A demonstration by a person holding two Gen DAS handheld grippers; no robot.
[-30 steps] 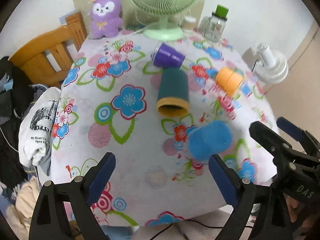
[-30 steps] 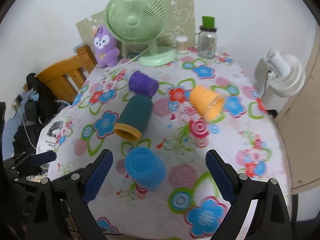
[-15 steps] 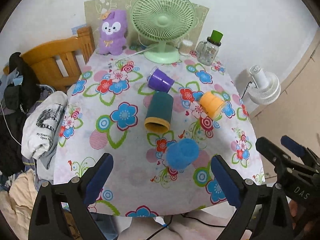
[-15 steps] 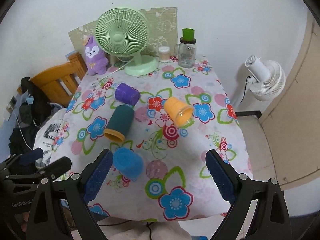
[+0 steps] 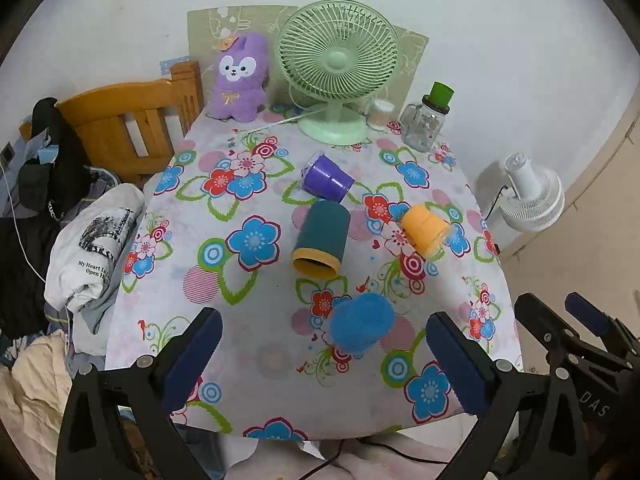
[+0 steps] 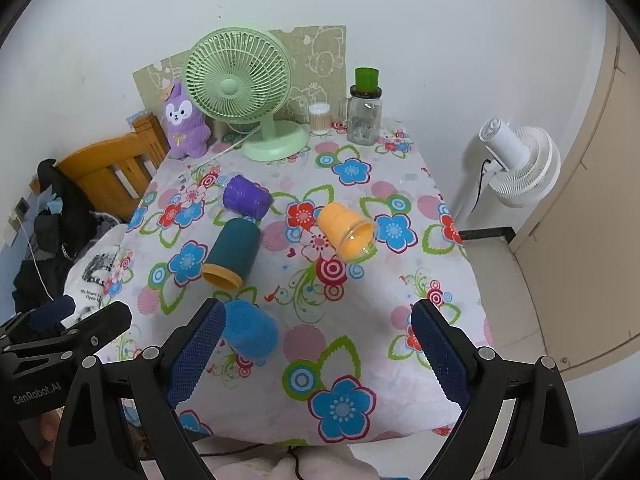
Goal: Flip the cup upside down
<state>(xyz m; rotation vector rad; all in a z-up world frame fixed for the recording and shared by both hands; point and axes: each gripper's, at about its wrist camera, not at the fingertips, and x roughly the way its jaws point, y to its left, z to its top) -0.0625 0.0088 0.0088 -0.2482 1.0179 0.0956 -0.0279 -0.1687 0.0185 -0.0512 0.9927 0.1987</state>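
Note:
Several cups lie on their sides on the flowered tablecloth [image 5: 256, 364]: a blue cup [image 5: 361, 322] [image 6: 250, 334] nearest the front, a dark teal cup with a yellow rim [image 5: 321, 239] [image 6: 231, 253], a purple cup [image 5: 327, 178] [image 6: 247, 196] and an orange cup [image 5: 424, 227] [image 6: 346, 231]. My left gripper [image 5: 322, 364] is open and empty above the table's front edge, short of the blue cup. My right gripper [image 6: 316, 356] is open and empty, with the blue cup just beyond its left finger.
A green desk fan [image 5: 338, 72], a purple plush toy [image 5: 239, 76], a glass jar with a green lid [image 5: 428, 122] and a small pot stand at the back. A wooden chair [image 5: 128, 120] with clothes is left; a white fan [image 6: 516, 160] stands right.
Both grippers have pulled back and up from the table, so the cups look smaller and farther. The cups have not moved. Both stay open.

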